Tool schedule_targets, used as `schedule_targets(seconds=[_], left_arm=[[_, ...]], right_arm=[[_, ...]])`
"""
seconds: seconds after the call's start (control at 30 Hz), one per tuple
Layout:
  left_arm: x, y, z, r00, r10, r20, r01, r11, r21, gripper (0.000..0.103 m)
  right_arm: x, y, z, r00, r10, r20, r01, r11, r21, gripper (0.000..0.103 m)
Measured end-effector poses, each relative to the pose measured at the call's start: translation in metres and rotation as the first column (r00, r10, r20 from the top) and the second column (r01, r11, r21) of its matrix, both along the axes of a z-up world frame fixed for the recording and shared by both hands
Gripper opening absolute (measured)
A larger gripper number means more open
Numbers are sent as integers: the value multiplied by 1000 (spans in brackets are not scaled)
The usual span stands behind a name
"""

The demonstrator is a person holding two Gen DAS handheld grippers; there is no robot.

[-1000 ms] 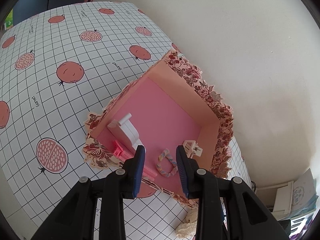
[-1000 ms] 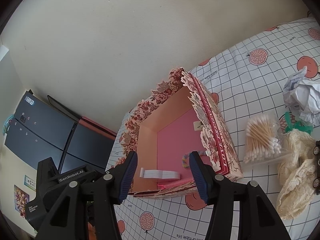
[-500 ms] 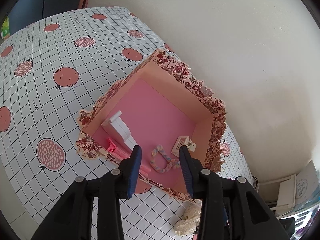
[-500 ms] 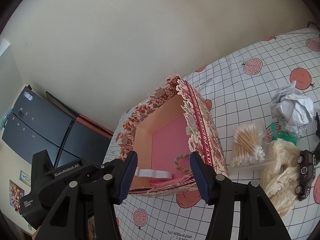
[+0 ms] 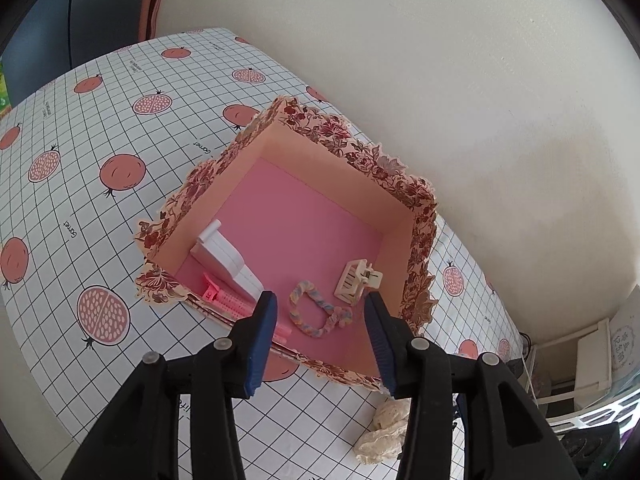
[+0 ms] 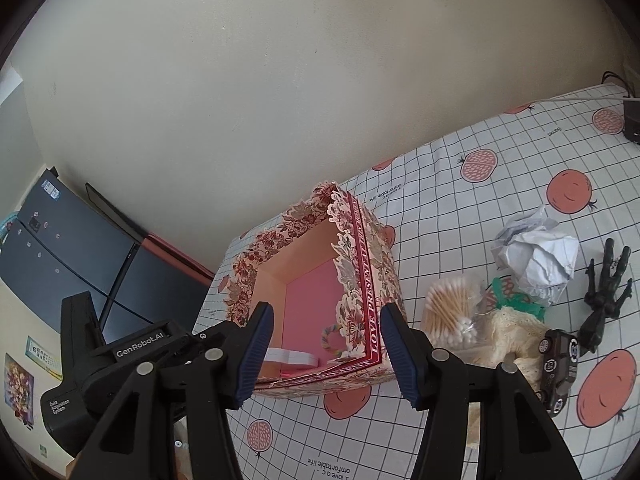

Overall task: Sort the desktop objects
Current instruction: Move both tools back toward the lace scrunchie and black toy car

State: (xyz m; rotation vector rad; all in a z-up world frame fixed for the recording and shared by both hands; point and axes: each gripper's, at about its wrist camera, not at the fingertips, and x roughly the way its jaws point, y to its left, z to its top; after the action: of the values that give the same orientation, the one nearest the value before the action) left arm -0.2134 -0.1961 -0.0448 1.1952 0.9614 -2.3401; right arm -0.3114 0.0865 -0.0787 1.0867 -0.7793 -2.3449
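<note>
Surface: white grid tablecloth (image 5: pixel 132 216) printed with pomegranates, pushed against a plain cream wall (image 5: pixel 440 80).
Left gripper (image 5: pixel 320 312): above the near corner of the box, jaws spreading, nothing between them.
Right gripper (image 6: pixel 326 332): released and empty, held short of the box's near side.
Box (image 5: pixel 416 196): floral-edged, pink-floored, open-topped, near the wall.
Already in box: braided hair tie (image 5: pixel 316 312), pink comb (image 5: pixel 228 300), white comb (image 5: pixel 224 256), cream hair clip (image 5: pixel 356 276).
Still out, nearest: lace cloth (image 6: pixel 508 332) and toy car (image 6: pixel 560 364), touching.
Still out, next: bag of cotton swabs (image 6: pixel 452 312), just beside the box.
Still out, farther: crumpled paper (image 6: pixel 536 252), black hand-shaped figure (image 6: pixel 604 296), green scrap (image 6: pixel 516 300) under the paper.
Progress: judged roughly halfway, four pieces stowed, about six left on the right.
Likely next: a reach toward the right-hand pile.
</note>
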Motion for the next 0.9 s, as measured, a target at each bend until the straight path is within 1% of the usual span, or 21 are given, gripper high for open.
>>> schedule_targets(seconds=[0.17, 0.23, 0.47, 0.6, 0.67, 0.7, 0.8, 0.9], left_arm=[[-5, 14, 3, 999, -39, 12, 39, 999, -37, 48], [-6, 21, 4, 998, -54, 19, 54, 997, -46, 51], [-9, 42, 9, 995, -95, 27, 97, 992, -83, 52], [-9, 53, 12, 992, -119, 26, 121, 988, -91, 52], [-8, 58, 16, 991, -131, 23, 133, 986, -100, 55], [-8, 60, 18, 991, -136, 21, 137, 985, -106, 59], [-6, 66, 24, 988, -156, 9, 156, 979, -128, 60], [-5, 71, 27, 986, -168, 16, 169, 974, -152, 60]], right_arm=[[2, 17, 5, 1000, -23, -1, 23, 1000, 8, 59], [4, 24, 8, 1000, -31, -5, 31, 999, 16, 59], [10, 41, 21, 999, -46, -25, 48, 997, 57, 60], [15, 53, 28, 998, -63, -30, 66, 994, 89, 59], [18, 60, 33, 997, -71, -39, 75, 992, 106, 60], [20, 64, 35, 996, -79, -45, 84, 990, 117, 60], [24, 79, 40, 993, -112, -48, 117, 983, 139, 61], [27, 95, 43, 987, -156, -40, 160, 977, 138, 61]])
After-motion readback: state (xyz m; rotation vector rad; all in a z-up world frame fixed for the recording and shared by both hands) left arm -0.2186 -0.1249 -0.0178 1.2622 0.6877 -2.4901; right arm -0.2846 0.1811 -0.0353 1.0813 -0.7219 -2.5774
